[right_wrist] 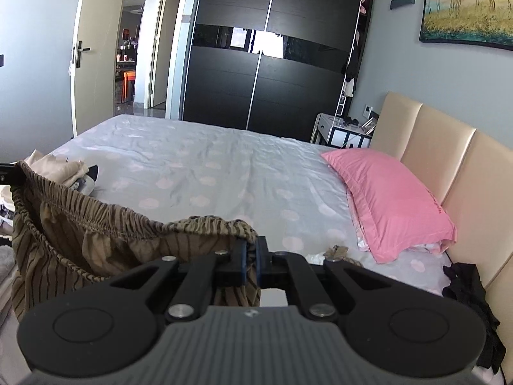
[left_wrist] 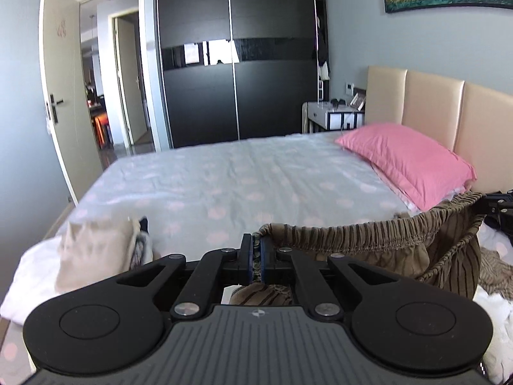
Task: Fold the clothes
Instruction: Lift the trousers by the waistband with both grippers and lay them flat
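A brown striped garment with an elastic waistband [left_wrist: 368, 234] hangs stretched between both grippers above the near edge of the bed. My left gripper [left_wrist: 256, 250] is shut on one end of the waistband, and the cloth runs right to the other gripper at the frame edge. In the right wrist view my right gripper [right_wrist: 251, 258] is shut on the other end of the same brown striped garment [right_wrist: 96, 224], whose waistband sags open to the left. The garment's lower part is hidden below both grippers.
The bed [left_wrist: 240, 176] has a pale grey sheet with pink dots. A pink pillow [right_wrist: 394, 199] lies by the beige headboard [right_wrist: 449, 160]. Folded beige and patterned clothes [left_wrist: 96, 250] sit at the near left. A dark garment [right_wrist: 465, 285] lies by the headboard.
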Demonstrator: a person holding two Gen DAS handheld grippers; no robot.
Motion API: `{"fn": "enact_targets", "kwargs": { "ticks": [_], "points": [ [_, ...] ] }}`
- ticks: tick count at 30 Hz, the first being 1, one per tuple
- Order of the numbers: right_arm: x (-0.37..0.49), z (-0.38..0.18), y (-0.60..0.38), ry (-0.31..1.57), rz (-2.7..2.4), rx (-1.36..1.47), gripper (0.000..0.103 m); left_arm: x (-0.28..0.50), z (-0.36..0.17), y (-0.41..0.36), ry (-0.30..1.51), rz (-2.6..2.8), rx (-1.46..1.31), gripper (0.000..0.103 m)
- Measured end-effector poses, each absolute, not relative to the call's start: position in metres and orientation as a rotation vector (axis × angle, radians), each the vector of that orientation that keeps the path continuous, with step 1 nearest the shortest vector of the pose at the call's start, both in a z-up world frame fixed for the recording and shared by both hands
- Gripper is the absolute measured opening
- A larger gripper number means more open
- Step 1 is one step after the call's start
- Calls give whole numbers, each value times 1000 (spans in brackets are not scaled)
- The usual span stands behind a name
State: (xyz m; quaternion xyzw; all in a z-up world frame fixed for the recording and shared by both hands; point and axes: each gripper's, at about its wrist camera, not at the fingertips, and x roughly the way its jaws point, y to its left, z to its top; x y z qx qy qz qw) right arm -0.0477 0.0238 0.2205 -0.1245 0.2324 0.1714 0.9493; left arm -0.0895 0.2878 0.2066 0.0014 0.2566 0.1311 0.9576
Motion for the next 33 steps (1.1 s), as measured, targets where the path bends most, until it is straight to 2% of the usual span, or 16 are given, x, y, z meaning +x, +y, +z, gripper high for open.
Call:
{"fn": "enact_targets", "kwargs": {
  "ticks": [9,15,18,20,24,33],
  "points": [
    [32,254,43,436,323,-154,5,-27,242,309,448,359,-86,2],
    [35,313,40,288,344,-59,5,-46,287,310,254,353,-157,2],
    [23,331,31,226,374,-29,6,-70,293,308,193,328,-165,2],
    [18,328,29,254,395,-37,6,-78,283,307,218,316,-156,2],
    [15,288,32,378,415,-106,6,-81,230,310,387,301,-152,2],
    [-28,103,31,742,487,-238,6,-130,33,309,851,295,-256,2]
  ]
}}
